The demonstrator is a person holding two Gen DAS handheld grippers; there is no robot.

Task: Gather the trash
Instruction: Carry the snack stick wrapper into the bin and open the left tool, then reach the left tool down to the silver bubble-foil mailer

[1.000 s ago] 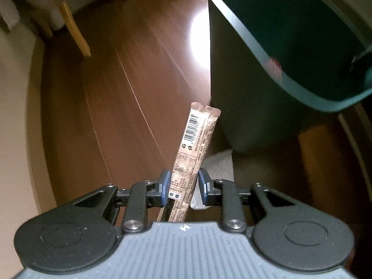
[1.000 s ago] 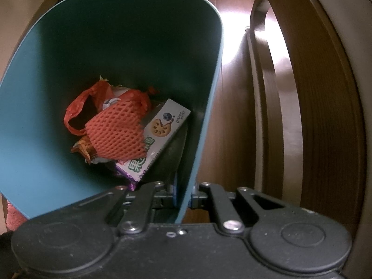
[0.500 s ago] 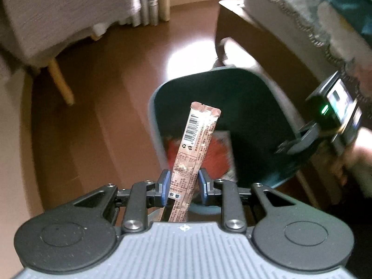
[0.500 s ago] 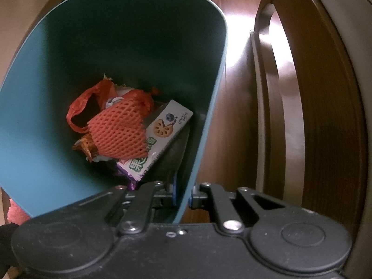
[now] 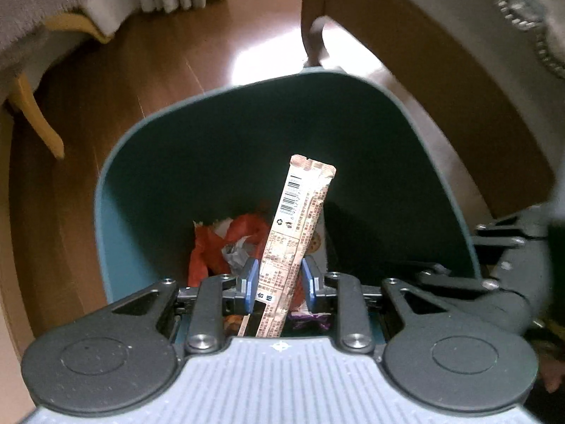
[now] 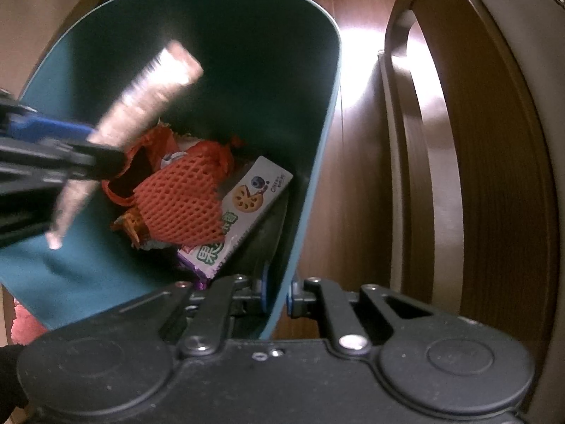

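Left wrist view: the left gripper (image 5: 277, 281) pinches a long wrapper (image 5: 295, 233) above the open bin (image 5: 106, 212) — trash inside. Right gripper (image 6: 277, 295) is clamped on the bin's rim.

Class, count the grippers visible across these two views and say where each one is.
2. The left gripper hangs over the open bin, shut on a long wrapper. The right gripper clamps the bin's rim.
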